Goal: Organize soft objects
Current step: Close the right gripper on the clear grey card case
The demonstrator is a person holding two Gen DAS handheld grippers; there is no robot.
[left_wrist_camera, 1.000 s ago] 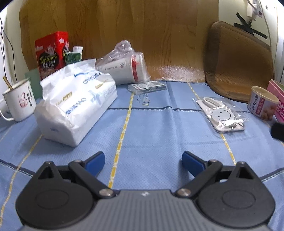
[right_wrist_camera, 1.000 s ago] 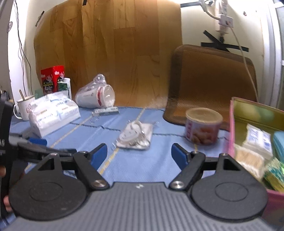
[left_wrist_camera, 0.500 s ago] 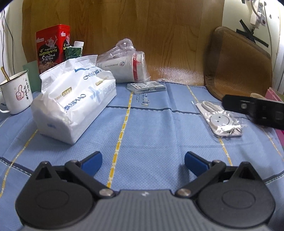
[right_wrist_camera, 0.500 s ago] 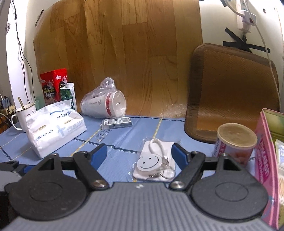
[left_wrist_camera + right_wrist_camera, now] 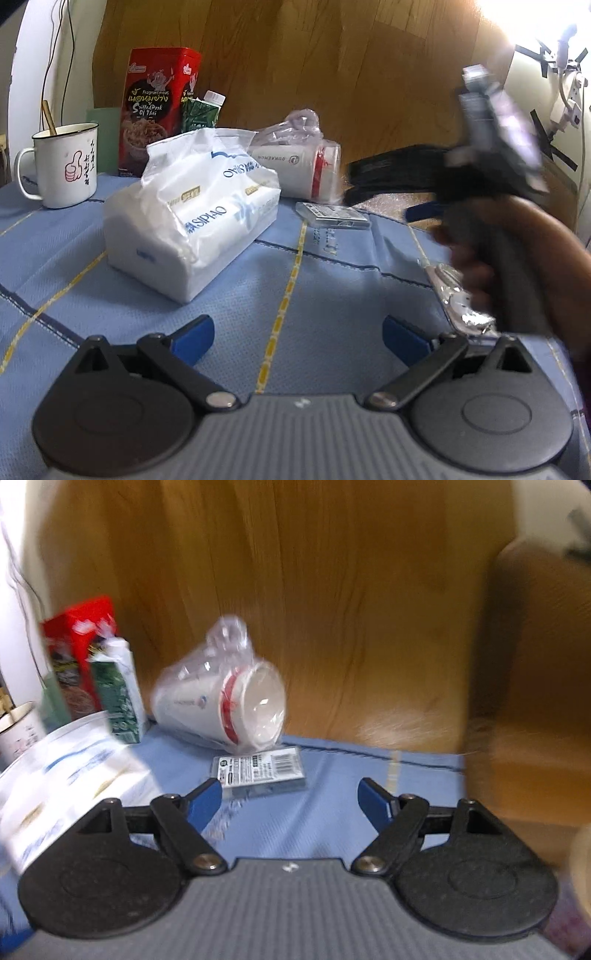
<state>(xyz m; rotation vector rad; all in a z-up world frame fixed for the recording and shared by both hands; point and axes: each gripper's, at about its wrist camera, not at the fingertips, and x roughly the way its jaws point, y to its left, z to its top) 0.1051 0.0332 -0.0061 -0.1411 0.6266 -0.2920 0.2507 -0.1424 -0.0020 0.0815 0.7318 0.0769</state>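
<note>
Our left gripper (image 5: 297, 334) has its fingers wide, nothing between them, hovering over bare blue cloth (image 5: 332, 295). And here comes the right gripper (image 5: 290, 797), fingers well apart and empty too: it has swept leftward across the table, away from the smiley keyring it was over a moment ago, and now aims at the flat packet (image 5: 260, 771) and the bagged cups (image 5: 221, 705) behind it. From the left view it cuts across at the right, blurred, in a hand (image 5: 491, 273). We read this as a reach toward the far items, nothing gripped yet. The tissue pack (image 5: 192, 218), the obvious soft thing, sits left of centre, just left of the right gripper's fingers. Beyond it: a mug (image 5: 61, 166) far left, a red tin (image 5: 159, 107), a green carton (image 5: 118, 698). Wood panelling backs the table; a brown mat (image 5: 535, 686) leans at right.
</note>
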